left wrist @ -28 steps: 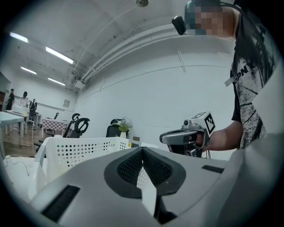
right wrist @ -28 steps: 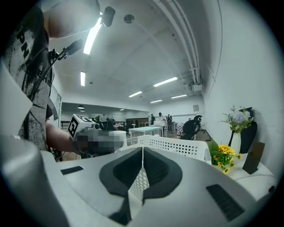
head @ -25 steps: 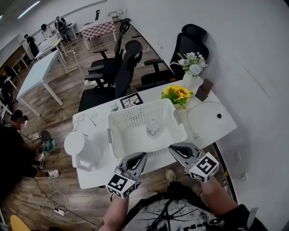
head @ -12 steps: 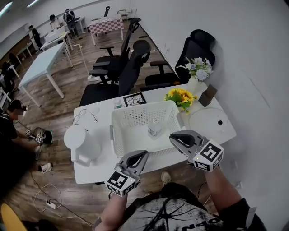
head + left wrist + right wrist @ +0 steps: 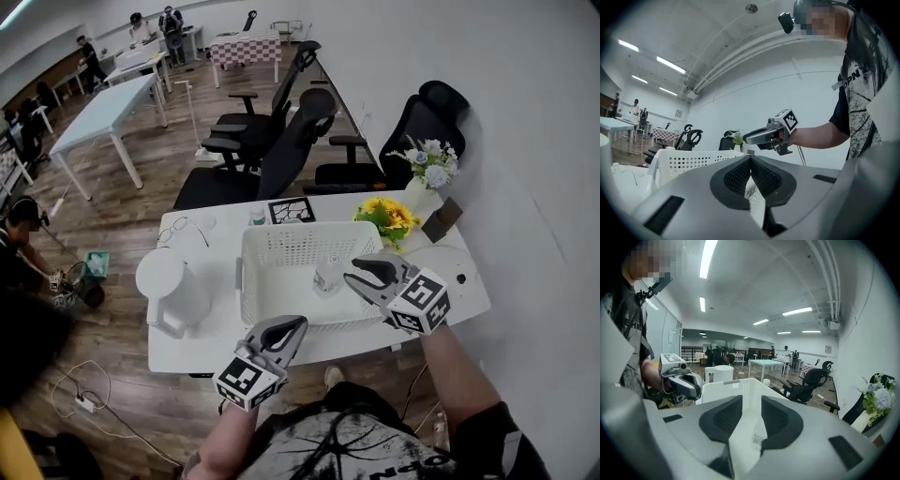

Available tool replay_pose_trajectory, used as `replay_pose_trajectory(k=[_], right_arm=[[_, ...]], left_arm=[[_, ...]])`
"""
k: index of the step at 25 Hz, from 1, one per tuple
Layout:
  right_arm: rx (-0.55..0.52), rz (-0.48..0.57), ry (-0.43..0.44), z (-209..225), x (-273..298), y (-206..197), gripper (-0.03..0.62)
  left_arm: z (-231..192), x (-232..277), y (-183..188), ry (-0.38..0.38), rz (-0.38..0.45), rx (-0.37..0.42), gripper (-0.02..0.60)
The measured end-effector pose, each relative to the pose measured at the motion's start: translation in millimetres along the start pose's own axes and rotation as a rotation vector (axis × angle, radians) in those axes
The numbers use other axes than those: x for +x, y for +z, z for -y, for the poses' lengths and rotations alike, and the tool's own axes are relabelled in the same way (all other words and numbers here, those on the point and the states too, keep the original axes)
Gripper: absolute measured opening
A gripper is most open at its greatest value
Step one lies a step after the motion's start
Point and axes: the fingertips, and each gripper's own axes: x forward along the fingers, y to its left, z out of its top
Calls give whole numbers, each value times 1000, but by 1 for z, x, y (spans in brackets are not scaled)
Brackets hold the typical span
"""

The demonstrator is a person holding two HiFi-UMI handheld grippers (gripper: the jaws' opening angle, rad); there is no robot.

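Bright, flat indoor light, with a strong fisheye bend in every view.

Ceiling strip lights high above the white basket lit the room evenly, and shadows on the table around that basket were soft and pale. Both gripper views curved hard away from the basket and ended in black corners. The fingers of my right gripper, close in front of the basket, looked slightly soft. A mosaic patch sat far above it.
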Motion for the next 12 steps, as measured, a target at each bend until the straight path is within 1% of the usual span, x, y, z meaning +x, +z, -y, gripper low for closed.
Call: replay_pose_trajectory(k=[6, 9, 12], right_arm=[[23, -170, 50, 16, 43, -30, 193], [38, -233, 53, 26, 60, -43, 202], [33, -283, 51, 34, 73, -54, 207]], left_arm=[[-5, -9, 6, 51, 27, -41, 11], [-8, -12, 7, 80, 29, -41, 11], [-14, -13, 2, 116, 46, -88, 11]])
